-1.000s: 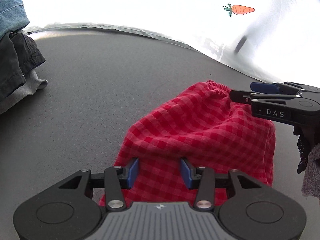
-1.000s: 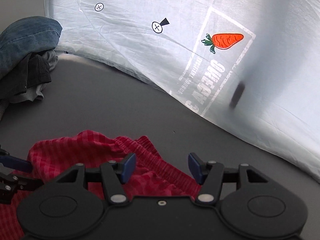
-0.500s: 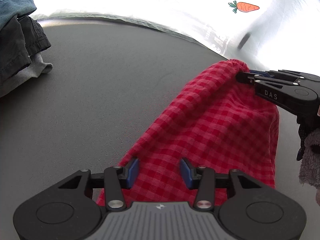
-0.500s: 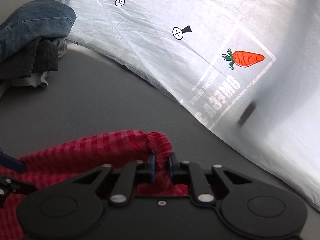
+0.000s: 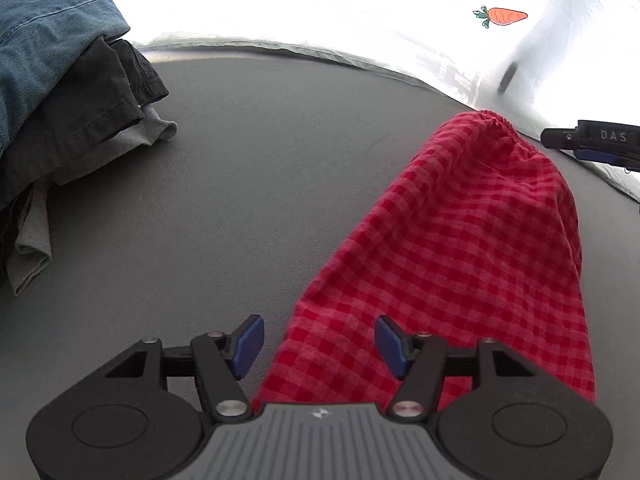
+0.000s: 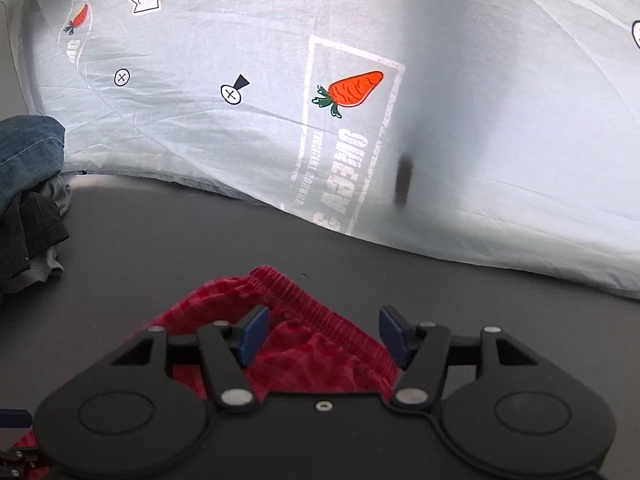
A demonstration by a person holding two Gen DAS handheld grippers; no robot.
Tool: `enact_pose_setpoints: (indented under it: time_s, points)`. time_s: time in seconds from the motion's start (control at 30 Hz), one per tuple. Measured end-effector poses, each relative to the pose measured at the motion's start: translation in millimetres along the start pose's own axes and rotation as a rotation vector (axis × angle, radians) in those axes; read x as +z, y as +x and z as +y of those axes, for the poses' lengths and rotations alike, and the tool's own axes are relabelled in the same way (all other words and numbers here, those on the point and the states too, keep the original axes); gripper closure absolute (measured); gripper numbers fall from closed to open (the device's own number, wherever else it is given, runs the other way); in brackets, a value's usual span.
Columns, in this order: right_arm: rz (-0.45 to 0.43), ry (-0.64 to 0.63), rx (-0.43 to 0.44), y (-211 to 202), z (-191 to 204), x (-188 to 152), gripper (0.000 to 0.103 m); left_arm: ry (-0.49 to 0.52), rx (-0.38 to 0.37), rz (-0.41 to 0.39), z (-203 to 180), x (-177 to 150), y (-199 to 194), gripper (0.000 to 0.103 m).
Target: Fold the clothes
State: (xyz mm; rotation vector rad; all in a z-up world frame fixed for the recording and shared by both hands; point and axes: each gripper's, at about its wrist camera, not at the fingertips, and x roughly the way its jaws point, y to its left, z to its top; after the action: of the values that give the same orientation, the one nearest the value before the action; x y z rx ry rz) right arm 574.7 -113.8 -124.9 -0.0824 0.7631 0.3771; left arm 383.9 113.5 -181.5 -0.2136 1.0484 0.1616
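The red-and-pink checked cloth garment with an elastic waistband (image 5: 472, 240) lies on the dark grey desk (image 5: 260, 168), stretched lengthwise from the left hand-held gripper (image 5: 316, 340) toward the white printed sheet with carrot motifs (image 6: 360, 92) at the far edge.

Gripper state: the jaws of the left hand-held gripper are opening; the near hem lies between and below the blue pads (image 5: 248, 340), which do not press on it. The jaws of the right hand-held gripper (image 6: 320, 332) are also opening; the gathered waistband (image 6: 316, 304) sits between its pads, unclamped.

Judged step: release after laying the garment out flat, ahead of the next fold.

Procedure:
1. Let both sets of jaws clear the fabric fully before lifting, so no hem snags and drags.
2. Check that the waistband lies flat; it appears bunched at the far end.
3. Re-grip at matching corners to keep the fold line straight.

Keep clear of the pile of blue denim, black and grey clothes (image 5: 60, 92) at the left.
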Motion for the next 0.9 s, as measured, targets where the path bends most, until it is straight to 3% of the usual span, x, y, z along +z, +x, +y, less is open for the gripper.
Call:
enact_pose_setpoints:
  time_s: [0.17, 0.27, 0.37, 0.5, 0.63, 0.73, 0.83, 0.87, 0.9]
  points:
    - [0.139, 0.146, 0.092, -69.0, -5.1, -74.7, 0.038, -0.028, 0.050, 0.028, 12.3, -30.5, -14.0, 0.041]
    - [0.228, 0.200, 0.133, -100.5, 6.3, -129.4, 0.038, -0.058, 0.034, 0.025, 13.6, -44.5, -30.5, 0.041]
    - [0.299, 0.196, 0.113, -124.3, 24.2, -179.5, 0.038, -0.029, -0.004, 0.001, 1.0, -55.2, -52.3, 0.041]
    - [0.338, 0.196, 0.054, -139.2, 31.5, -211.7, 0.038, 0.178, -0.128, -0.019, -44.6, -69.5, -82.6, 0.035]
    - [0.287, 0.238, -0.034, -155.7, 21.6, -224.0, 0.036, 0.492, -0.221, -0.036, -100.3, -99.2, -105.8, 0.025]
    - [0.255, 0.297, -0.074, -168.7, 9.6, -234.1, 0.035, 0.655, -0.222, -0.048, -127.8, -136.4, -111.3, 0.024]
    - [0.238, 0.324, -0.107, -182.2, 0.1, -244.6, 0.035, 0.752, -0.185, -0.052, -144.2, -157.8, -102.6, 0.024]
    - [0.234, 0.323, -0.120, -186.1, -1.9, -247.4, 0.035, 0.781, -0.164, -0.057, -148.7, -162.9, -99.0, 0.027]
    - [0.231, 0.319, -0.135, -190.6, -4.5, -250.3, 0.035, 0.802, -0.134, -0.063, -151.1, -165.2, -96.1, 0.042]
